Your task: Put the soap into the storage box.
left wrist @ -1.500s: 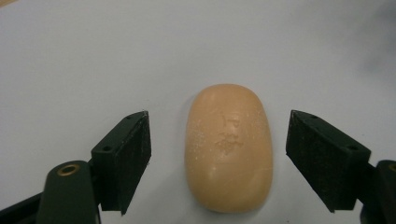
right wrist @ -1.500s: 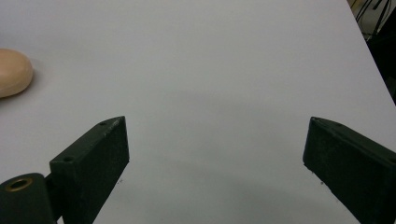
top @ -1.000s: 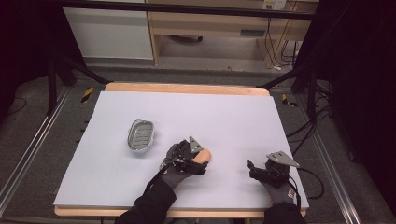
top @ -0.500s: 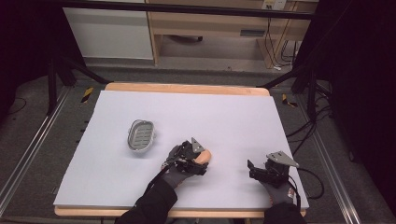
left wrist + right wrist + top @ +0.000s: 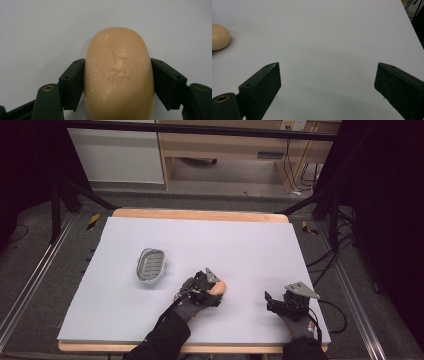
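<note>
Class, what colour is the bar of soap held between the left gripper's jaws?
The soap is a pale peachy orange, seen best in the left gripper view.

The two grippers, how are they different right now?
The left gripper has its jaws shut on the tan soap; the right gripper has its jaws wide apart, holding nothing. The left sits nearer the metal dish; the right sits farther. Both have black jaws.
</note>
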The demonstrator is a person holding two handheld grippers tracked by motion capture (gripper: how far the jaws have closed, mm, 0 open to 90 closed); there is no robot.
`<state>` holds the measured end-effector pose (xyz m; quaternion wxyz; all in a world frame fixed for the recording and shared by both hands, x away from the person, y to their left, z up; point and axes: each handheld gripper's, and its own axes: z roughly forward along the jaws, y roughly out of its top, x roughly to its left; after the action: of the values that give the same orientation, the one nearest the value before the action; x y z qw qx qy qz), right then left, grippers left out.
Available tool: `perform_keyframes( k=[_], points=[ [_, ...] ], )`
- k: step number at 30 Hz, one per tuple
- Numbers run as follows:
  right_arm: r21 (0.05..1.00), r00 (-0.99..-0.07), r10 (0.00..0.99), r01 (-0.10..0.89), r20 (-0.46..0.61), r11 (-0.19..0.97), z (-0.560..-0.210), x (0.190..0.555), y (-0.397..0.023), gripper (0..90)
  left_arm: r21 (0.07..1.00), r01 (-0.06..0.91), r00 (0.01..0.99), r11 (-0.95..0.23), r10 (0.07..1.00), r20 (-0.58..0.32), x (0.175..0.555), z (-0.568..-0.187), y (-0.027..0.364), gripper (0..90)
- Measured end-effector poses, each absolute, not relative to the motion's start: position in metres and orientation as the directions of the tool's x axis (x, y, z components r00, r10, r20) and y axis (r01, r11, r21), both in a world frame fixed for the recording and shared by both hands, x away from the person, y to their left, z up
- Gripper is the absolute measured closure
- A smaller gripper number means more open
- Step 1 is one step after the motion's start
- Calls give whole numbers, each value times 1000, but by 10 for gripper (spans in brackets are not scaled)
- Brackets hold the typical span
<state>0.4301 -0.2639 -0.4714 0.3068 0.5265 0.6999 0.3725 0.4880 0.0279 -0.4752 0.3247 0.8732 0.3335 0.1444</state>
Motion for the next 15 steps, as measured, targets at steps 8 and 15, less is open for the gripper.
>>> perform_keyframes(
  k=[8,15],
  points=[
    [843,-261,965,510,-36,169,-471,430,-263,72,660,505,733,-555,680,11,490,-476,29,310],
    [843,-259,965,510,-36,168,-471,430,-263,72,658,510,730,-554,683,10,490,-475,28,312]
  ],
)
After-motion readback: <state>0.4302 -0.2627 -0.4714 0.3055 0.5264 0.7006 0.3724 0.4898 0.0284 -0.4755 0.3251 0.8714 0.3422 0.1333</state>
